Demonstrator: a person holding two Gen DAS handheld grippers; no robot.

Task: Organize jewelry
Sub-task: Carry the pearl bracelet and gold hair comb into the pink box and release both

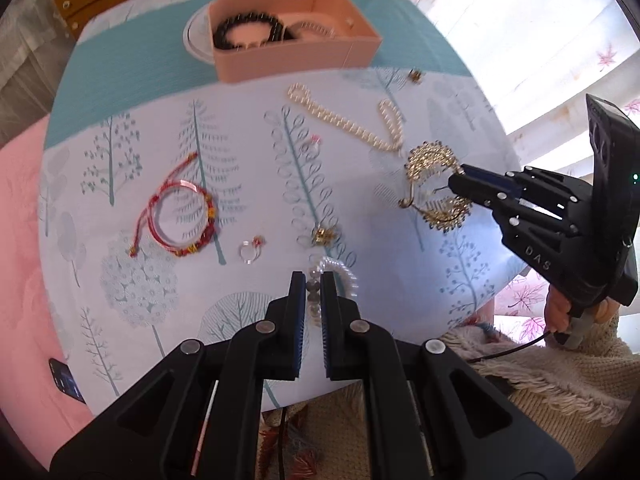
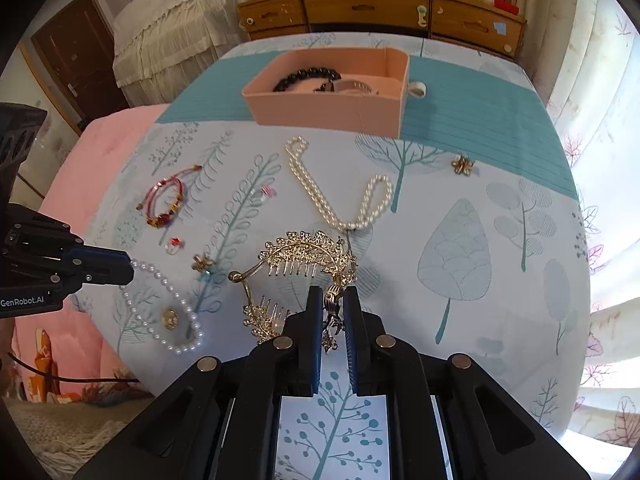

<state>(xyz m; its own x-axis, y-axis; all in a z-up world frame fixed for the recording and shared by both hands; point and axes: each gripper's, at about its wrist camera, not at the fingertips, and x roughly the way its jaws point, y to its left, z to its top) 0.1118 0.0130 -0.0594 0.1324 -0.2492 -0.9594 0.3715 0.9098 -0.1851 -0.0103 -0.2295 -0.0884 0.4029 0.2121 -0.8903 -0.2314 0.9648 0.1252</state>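
Observation:
My right gripper (image 2: 334, 292) is shut on a gold hair comb (image 2: 304, 254) and holds it just above the tablecloth; it also shows in the left wrist view (image 1: 430, 168). My left gripper (image 1: 313, 280) is shut on a pearl bracelet (image 1: 340, 276) that lies at the near edge; the bracelet also shows in the right wrist view (image 2: 160, 304). A pink box (image 2: 320, 110) at the back holds a black bead bracelet (image 2: 306, 76) and another comb. A long pearl necklace (image 2: 332, 204) lies in the middle.
On the tree-print tablecloth lie a red cord bracelet (image 1: 180, 216), two small rings (image 1: 250, 248) (image 1: 314, 142) and gold charms (image 1: 324, 236) (image 2: 462, 166). A pink cloth covers the left side. A phone (image 1: 66, 380) lies at the near left. A wooden dresser (image 2: 380, 12) stands behind.

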